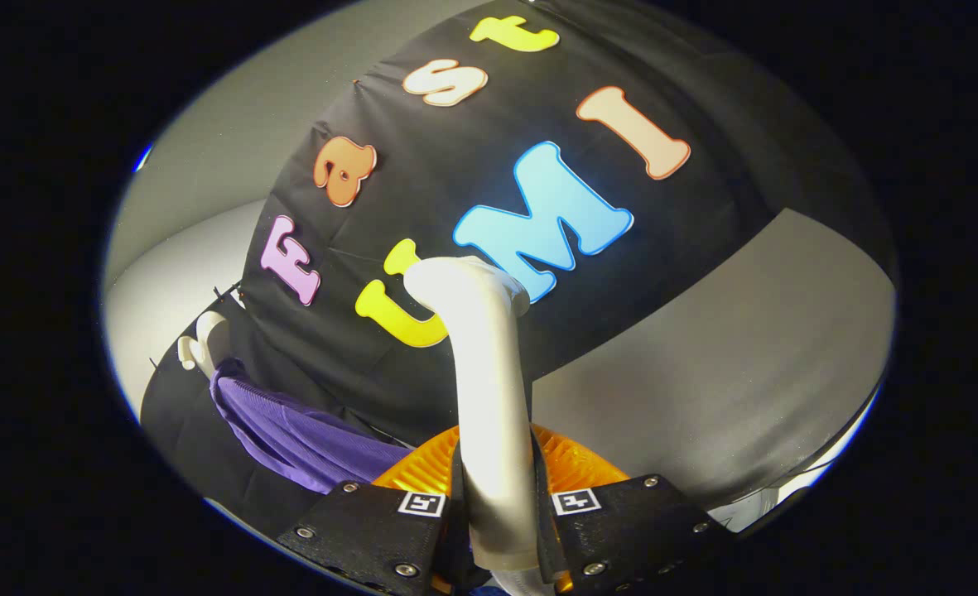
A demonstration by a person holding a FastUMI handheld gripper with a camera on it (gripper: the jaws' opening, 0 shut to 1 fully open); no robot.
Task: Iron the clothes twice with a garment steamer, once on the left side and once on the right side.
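Jaws of the gripper (498, 505) clenched on the garment steamer (489, 397)'s smooth white handle.
Ribbed orange translucent body sits behind the fingers, partly hidden; beyond, a ribbed purple garment (290, 430) hangs from a white hanger (199, 348), its lower part cut off.

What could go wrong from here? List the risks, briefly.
1. The tool is shut on the white steamer handle, whose long neck rises well ahead of the fingers; it could twist or slip in the grip.
2. The purple garment hangs off to one side near a white hanger hook, away from the steamer head, so a pass could miss the fabric.
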